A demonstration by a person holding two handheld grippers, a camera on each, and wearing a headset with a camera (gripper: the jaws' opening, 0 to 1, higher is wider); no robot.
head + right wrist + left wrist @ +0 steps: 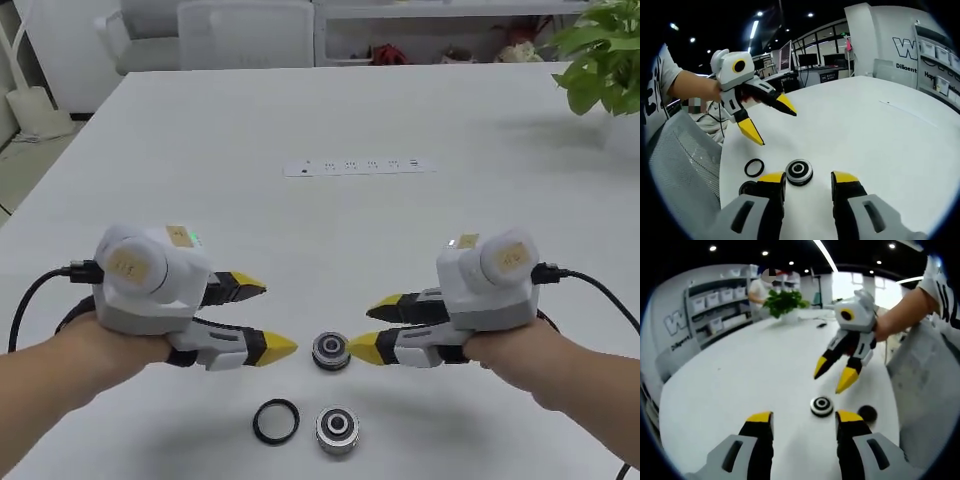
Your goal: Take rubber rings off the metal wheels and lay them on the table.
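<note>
Nearest the person, behind both claws, one rubber ring (pixel 276 420) lies loose on the tabletop (pixel 330 230), just beside a bare-looking wheel (pixel 338 429); that one seems done. Farther on, between the left claw (pixel 277 318) and right claw (pixel 361 328), both spread and empty, a second wheel (pixel 331 351) apparently wears its dark ring, not yet removed.

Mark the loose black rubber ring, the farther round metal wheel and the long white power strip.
Loose black rubber ring (pixel 277 402): head view, far edge of its band.
Farther round metal wheel (pixel 331 351): head view, centre of its top face.
Long white power strip (pixel 358 166): head view, middle of its top.
</note>
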